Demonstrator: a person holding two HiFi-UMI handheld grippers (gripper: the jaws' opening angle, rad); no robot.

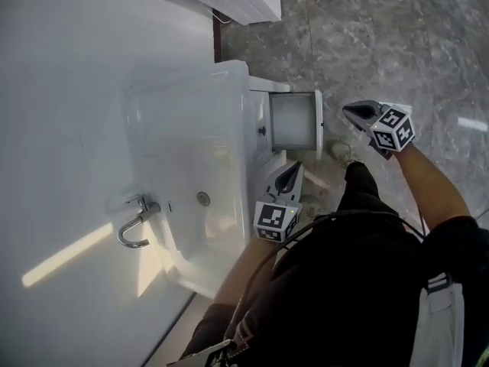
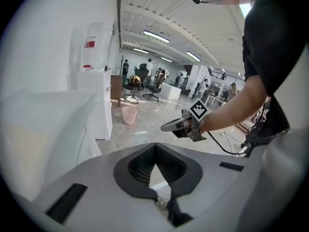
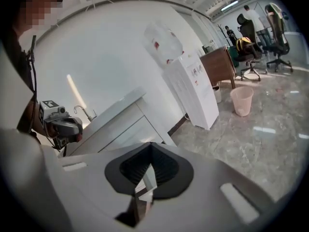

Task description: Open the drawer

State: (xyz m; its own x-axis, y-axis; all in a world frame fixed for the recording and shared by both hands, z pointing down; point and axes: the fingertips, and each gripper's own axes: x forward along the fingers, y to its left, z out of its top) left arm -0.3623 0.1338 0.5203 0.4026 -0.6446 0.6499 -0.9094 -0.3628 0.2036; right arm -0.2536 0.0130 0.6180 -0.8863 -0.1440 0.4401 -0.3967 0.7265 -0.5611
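The white drawer (image 1: 294, 121) stands pulled out from the vanity cabinet (image 1: 256, 113) below the counter, and its inside looks empty. My left gripper (image 1: 290, 170) hangs just in front of the cabinet, below the drawer in the head view, jaws together and holding nothing. My right gripper (image 1: 348, 111) is raised to the right of the drawer's front, apart from it, shut and empty. In the left gripper view the jaws (image 2: 161, 202) meet at the tips and the right gripper (image 2: 174, 124) floats ahead. The right gripper view shows closed jaws (image 3: 140, 197), with the left gripper (image 3: 65, 127) at the left.
A white counter (image 1: 69, 90) holds a sink basin (image 1: 191, 151) and a chrome faucet (image 1: 137, 220). A water dispenser (image 3: 193, 91) stands by the wall, with a pink wastebasket (image 3: 241, 100) on the marble floor (image 1: 367, 37). Office chairs and people are far off.
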